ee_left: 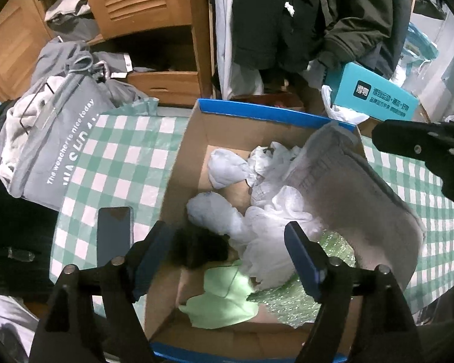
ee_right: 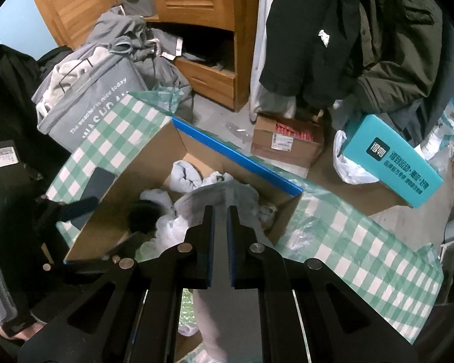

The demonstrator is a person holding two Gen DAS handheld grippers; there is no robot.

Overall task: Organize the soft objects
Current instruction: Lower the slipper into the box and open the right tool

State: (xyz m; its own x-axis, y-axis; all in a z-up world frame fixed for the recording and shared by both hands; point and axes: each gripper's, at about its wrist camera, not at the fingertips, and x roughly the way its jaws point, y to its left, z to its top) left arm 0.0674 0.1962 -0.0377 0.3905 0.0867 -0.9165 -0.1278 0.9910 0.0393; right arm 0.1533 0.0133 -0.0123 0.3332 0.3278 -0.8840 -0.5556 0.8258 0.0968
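Observation:
An open cardboard box with blue edges sits on a green checked cloth. Inside lie white socks, white plastic wrap, a light green cloth, green bubble wrap and a dark fuzzy item. My left gripper is open and empty above the box's near end. My right gripper is shut on a grey cloth that drapes over the box's right wall; the cloth also shows in the right wrist view. The right gripper shows at the right edge of the left wrist view.
A dark phone lies on the checked cloth left of the box. A grey laundry bag full of clothes stands at the left. A teal box, a wooden wardrobe and hanging dark coats are behind.

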